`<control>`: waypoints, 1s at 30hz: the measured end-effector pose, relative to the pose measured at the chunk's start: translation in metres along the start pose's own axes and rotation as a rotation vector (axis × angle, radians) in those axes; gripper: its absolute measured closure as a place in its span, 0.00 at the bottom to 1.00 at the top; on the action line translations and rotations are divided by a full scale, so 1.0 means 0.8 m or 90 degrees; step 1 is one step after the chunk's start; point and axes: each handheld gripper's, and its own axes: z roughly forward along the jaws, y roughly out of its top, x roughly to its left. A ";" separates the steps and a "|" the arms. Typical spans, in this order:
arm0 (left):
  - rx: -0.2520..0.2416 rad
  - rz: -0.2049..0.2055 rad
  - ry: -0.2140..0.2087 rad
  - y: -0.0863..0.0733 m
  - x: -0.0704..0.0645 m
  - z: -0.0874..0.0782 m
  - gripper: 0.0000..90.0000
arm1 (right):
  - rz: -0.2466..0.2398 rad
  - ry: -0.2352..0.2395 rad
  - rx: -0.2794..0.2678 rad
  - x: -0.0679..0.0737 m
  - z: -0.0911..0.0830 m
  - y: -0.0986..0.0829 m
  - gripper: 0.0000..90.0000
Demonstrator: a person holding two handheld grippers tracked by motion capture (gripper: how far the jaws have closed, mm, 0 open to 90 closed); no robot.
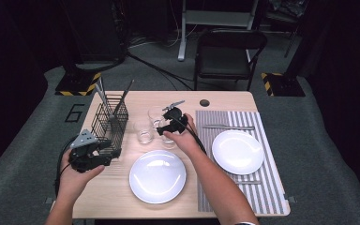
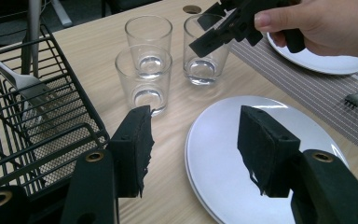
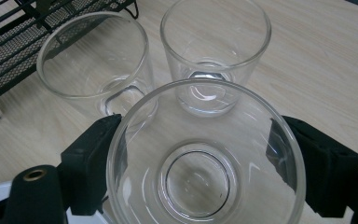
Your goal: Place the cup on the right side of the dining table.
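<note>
Three glasses cluster mid-bench; our right hand-held gripper (image 3: 200,154) straddles the nearest glass (image 3: 205,154), pads at its walls, neighbours (image 3: 93,60) crowding behind. Our left hand-held gripper (image 2: 193,149) hangs spread between wire rack (image 2: 32,121) and plate (image 2: 223,154).

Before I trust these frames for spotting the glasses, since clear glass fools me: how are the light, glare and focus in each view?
High view: the table is brightly lit against a dark room, with glare washing out both the near plate and the far plate. Left gripper view: sharp, and the glasses' rims read clearly. Right gripper view: the nearest glass looms large between the jaws, its base slightly soft.
</note>
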 end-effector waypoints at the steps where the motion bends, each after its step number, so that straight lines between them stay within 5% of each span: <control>1: 0.000 0.000 0.000 0.000 0.000 0.000 0.50 | 0.002 -0.002 -0.002 0.000 -0.002 0.001 0.19; 30: 0.007 0.001 -0.006 0.000 -0.002 0.006 0.49 | 0.015 -0.027 -0.025 -0.028 -0.045 -0.001 0.19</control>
